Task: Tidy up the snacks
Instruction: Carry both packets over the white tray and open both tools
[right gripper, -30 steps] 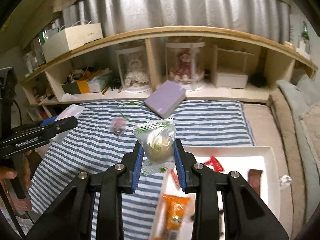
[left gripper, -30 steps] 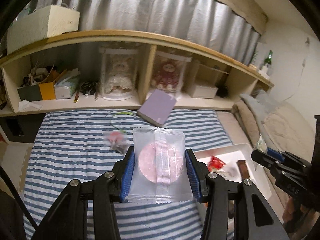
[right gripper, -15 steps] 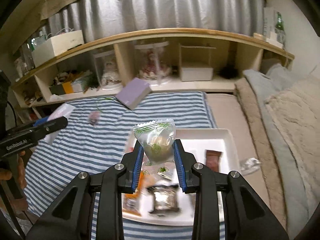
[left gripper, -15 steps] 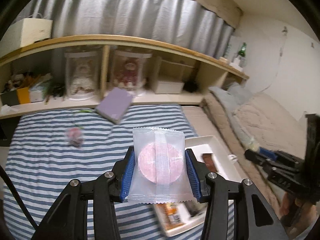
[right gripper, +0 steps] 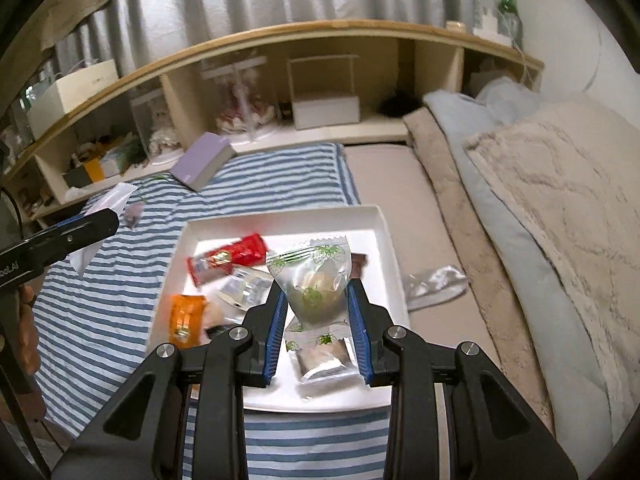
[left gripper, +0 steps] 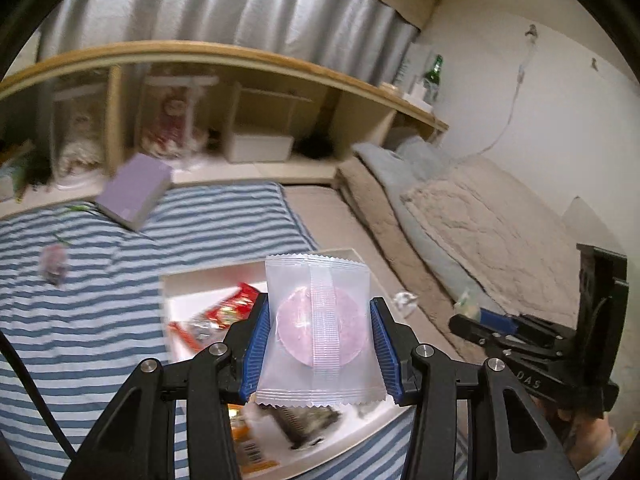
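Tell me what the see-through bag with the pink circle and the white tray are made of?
The pink-disc packet looks like thin frosted plastic film: you can see the pink disc through it, and its ends are crimped in zigzags. The white tray looks like smooth, stiff plastic or coated card with a raised rim; the pictures cannot settle which.
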`<move>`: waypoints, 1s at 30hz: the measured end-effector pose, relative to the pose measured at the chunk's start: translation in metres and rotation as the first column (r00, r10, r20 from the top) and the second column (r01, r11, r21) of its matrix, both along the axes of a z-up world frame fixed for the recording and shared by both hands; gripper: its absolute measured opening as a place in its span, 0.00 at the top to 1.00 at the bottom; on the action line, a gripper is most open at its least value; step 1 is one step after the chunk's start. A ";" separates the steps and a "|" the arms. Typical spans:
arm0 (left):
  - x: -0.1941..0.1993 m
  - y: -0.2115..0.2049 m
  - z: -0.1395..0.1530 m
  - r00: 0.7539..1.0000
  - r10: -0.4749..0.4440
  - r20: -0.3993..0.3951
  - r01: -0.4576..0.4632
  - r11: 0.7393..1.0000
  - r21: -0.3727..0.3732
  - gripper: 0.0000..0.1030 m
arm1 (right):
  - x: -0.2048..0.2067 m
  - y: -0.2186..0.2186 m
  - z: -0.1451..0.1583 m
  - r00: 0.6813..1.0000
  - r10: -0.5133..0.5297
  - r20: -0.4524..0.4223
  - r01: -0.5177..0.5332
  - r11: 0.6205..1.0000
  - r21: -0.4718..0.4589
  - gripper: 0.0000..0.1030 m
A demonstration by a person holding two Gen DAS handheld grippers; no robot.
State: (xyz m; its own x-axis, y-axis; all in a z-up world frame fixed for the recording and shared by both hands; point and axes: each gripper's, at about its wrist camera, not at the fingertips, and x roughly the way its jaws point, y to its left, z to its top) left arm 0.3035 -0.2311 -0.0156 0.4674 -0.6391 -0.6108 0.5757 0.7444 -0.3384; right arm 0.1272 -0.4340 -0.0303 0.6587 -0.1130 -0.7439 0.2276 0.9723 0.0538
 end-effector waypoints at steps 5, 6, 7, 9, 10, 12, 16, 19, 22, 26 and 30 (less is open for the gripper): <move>0.023 -0.040 -0.024 0.997 -0.060 -0.040 0.060 0.998 -0.010 0.54 | -0.005 -0.022 -0.014 0.999 -0.027 -0.022 0.027 0.999 0.030 0.70; 0.030 -0.047 -0.029 0.996 -0.072 -0.048 0.071 0.997 -0.014 0.54 | -0.005 -0.025 -0.017 0.999 -0.030 -0.026 0.031 0.999 0.031 0.70; 0.037 -0.056 -0.035 0.994 -0.087 -0.059 0.085 0.996 -0.021 0.54 | -0.005 -0.030 -0.020 0.999 -0.034 -0.031 0.035 0.999 0.032 0.70; 0.050 -0.072 -0.049 0.989 -0.115 -0.089 0.113 0.993 -0.029 0.54 | -0.004 -0.036 -0.025 0.999 -0.038 -0.036 0.040 0.999 0.037 0.70; 0.058 -0.080 -0.056 0.986 -0.129 -0.104 0.126 0.992 -0.029 0.54 | -0.003 -0.039 -0.027 0.998 -0.041 -0.039 0.043 0.998 0.040 0.70; 0.074 -0.095 -0.073 0.983 -0.138 -0.124 0.137 0.990 -0.012 0.54 | 0.001 -0.045 -0.032 0.998 -0.044 -0.044 0.046 0.998 0.047 0.70; 0.105 -0.116 -0.102 0.975 -0.150 -0.162 0.154 0.988 0.017 0.54 | 0.013 -0.054 -0.043 0.997 -0.045 -0.055 0.048 0.997 0.057 0.70; 0.122 -0.131 -0.123 0.967 -0.166 -0.192 0.174 0.984 0.029 0.54 | 0.026 -0.061 -0.050 0.997 -0.046 -0.059 0.050 0.996 0.078 0.70; 0.135 -0.143 -0.142 0.955 -0.189 -0.228 0.201 0.979 0.030 0.54 | 0.046 -0.065 -0.057 0.997 -0.040 -0.067 0.046 0.995 0.085 0.70; 0.141 -0.155 -0.165 0.943 -0.207 -0.259 0.228 0.972 0.052 0.54 | 0.073 -0.074 -0.066 0.997 -0.040 -0.070 0.049 0.990 0.131 0.70; 0.150 -0.163 -0.181 0.925 -0.226 -0.304 0.257 0.964 0.064 0.54 | 0.104 -0.078 -0.077 0.996 -0.035 -0.088 0.049 0.986 0.160 0.70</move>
